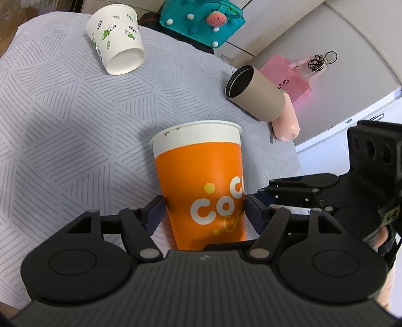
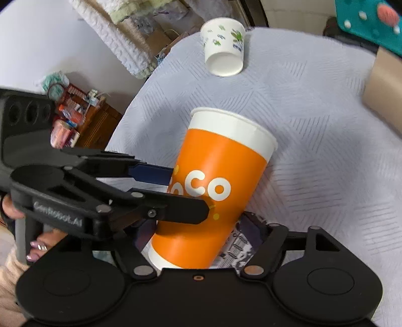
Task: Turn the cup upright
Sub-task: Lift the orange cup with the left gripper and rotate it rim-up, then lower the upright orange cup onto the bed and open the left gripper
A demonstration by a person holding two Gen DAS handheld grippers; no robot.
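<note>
We see the left gripper [image 1: 203, 208] with its fingers clamped on the orange cup [image 1: 203, 186], rim up, above the grey surface [image 1: 62, 125]. We cannot tell whether the right gripper's [image 2: 201, 234] fingers grip the cup. A white cup [image 1: 115, 40] lies toward the far edge.

Orange cup's [image 1: 201, 186] base behind gripper body.

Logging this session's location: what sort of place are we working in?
Probably a home living space. A quilted grey cover drapes the table, a teal felt bag and pink gift bag sit behind it, and a cluttered wooden shelf stands nearby.
</note>
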